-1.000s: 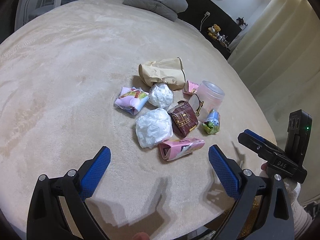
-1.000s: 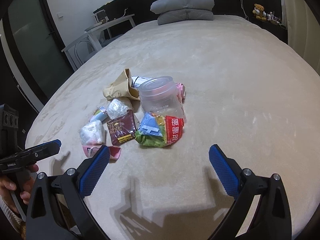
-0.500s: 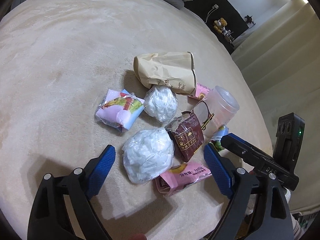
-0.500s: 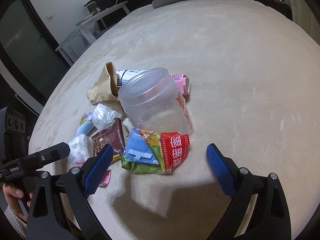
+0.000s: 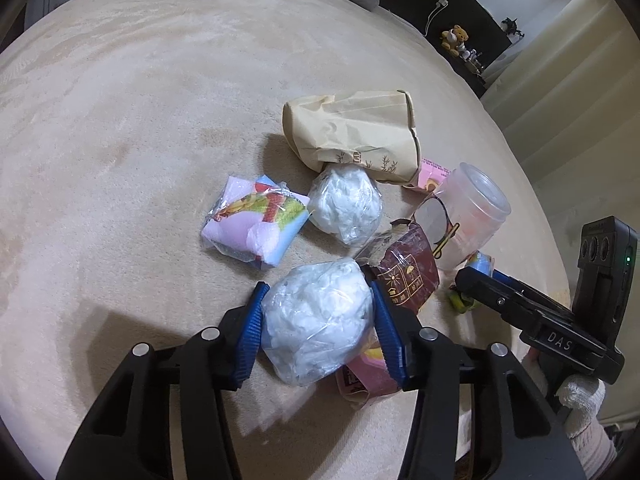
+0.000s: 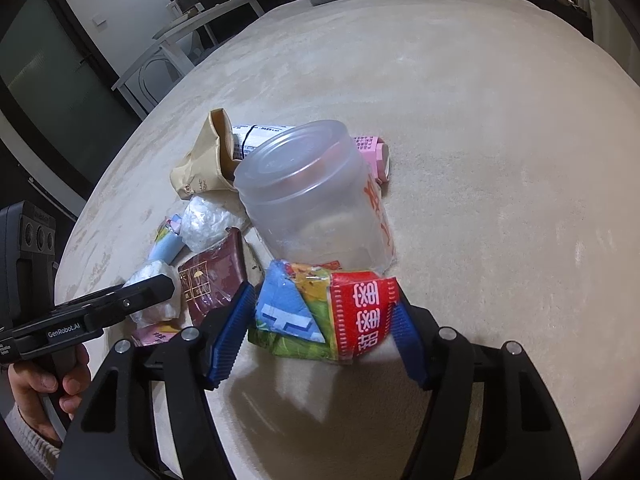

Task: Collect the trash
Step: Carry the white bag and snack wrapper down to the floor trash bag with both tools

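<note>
Blue-padded tongs, both pairs, have just been closing and each now clamps one piece of trash on the beige bed.

Left tongs (image 5: 316,316): pads pressed against both sides of the crumpled white plastic bag (image 5: 316,320), nearest item of the pile. Right tongs (image 6: 324,320): clamped on the red, blue and green foil snack wrapper (image 6: 324,312), just in front of the translucent plastic cup (image 6: 312,196). A second ago both pairs were wide open, short of the pile. Judgement: two grasps made, nothing lifted yet; brown paper bag (image 5: 352,136), maroon packet (image 5: 408,280) and other scraps remain.
</note>
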The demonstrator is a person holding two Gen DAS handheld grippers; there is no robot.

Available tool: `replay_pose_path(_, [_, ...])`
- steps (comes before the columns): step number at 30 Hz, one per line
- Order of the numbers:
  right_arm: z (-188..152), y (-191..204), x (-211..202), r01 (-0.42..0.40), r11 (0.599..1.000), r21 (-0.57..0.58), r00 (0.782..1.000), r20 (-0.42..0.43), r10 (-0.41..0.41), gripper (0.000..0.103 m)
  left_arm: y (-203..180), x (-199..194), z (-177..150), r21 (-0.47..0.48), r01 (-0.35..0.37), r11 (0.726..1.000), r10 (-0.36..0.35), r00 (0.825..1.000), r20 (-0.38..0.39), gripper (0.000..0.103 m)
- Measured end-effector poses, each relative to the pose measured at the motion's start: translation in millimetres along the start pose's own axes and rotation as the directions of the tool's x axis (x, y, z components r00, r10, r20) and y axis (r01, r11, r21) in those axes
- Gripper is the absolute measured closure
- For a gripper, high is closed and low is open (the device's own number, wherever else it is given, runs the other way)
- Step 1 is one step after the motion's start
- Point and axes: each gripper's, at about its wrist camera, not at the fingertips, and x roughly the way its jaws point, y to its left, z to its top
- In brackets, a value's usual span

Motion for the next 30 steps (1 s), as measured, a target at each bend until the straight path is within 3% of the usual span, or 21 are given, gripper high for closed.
replay_pose_path(20, [-36.3,19.5,-58.6,-0.015,0.999,-0.031,0.992,0.122,0.019,0.039,-8.1,-61.1,-31.1,0.046,0.06,0.997,-0.066,0.985,0.159,0.054])
replay_pose_path(30, [-85.3,29.3,-99.2,-0.015,0.999,-0.031,0.979,0.203,0.021,0.039,-27.3,-101.9,-76.6,0.132,0.137,0.982,-0.166,0.956,0.24,0.054])
